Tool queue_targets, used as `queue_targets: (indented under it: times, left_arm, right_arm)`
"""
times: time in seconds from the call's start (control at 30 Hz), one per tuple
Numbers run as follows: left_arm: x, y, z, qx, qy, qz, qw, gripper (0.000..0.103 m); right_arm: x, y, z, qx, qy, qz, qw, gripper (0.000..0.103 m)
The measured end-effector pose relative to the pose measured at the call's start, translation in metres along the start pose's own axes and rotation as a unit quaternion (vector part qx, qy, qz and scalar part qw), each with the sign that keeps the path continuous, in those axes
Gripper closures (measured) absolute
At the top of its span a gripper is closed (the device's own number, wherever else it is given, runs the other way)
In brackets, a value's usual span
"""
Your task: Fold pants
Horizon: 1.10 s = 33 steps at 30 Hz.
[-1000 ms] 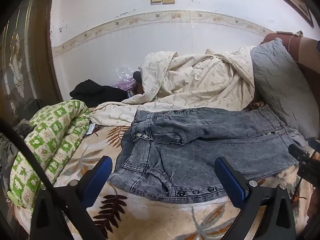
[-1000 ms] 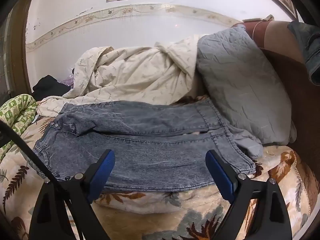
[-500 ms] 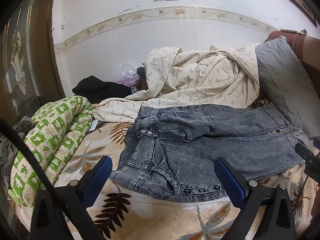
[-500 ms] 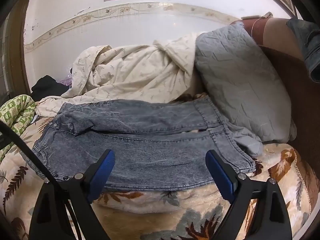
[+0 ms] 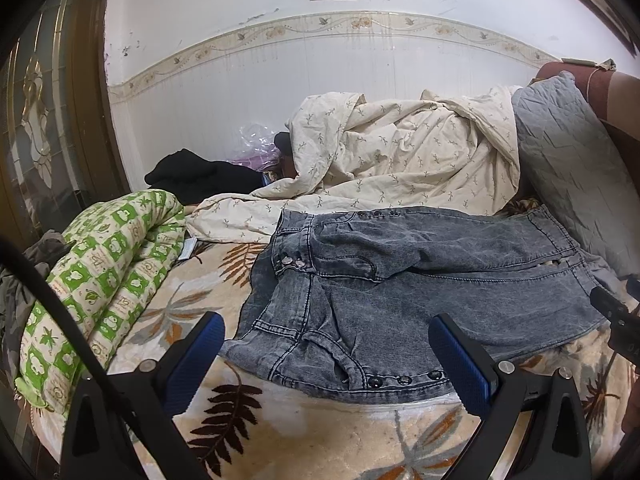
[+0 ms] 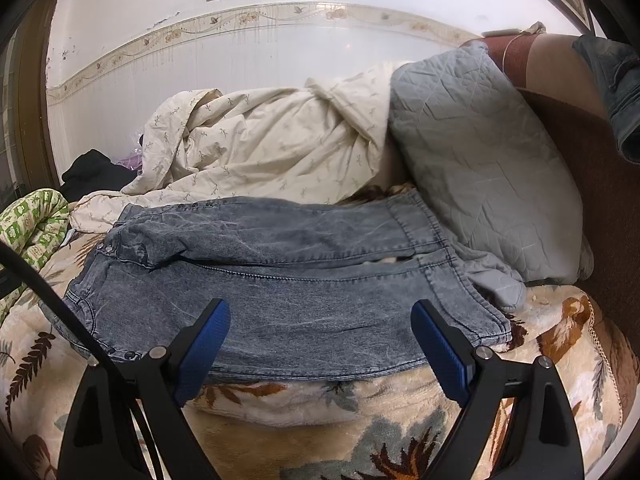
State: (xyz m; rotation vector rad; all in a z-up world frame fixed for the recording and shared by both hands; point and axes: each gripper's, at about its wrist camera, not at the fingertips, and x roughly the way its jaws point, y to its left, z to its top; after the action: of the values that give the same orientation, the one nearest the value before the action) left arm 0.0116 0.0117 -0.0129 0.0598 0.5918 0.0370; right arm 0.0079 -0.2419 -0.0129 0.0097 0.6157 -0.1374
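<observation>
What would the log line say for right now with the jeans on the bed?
phase: approach | jeans: flat on leaf blanket, unfolded | left gripper: open, empty | right gripper: open, empty

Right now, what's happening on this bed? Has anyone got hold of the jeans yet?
Not yet. A person holds a gripper in each hand over a pair of grey jeans spread flat on the leaf-print blanket. The left gripper faces the waistband end, the right gripper the leg and hem end. Both have their jaws wide apart and hold nothing. The two legs lie side by side, so no fold shows. A cream duvet and grey pillow sit behind.
</observation>
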Motion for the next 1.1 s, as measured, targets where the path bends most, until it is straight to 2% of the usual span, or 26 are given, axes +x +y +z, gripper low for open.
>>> queue_targets:
  times: [1.1]
  left_arm:
    - [-0.0008, -0.0016, -0.0012, 0.001, 0.001, -0.001, 1.0, 0.0]
  right_arm:
    - [-0.0011, 0.002, -0.0004, -0.001, 0.001, -0.002, 1.0, 0.011]
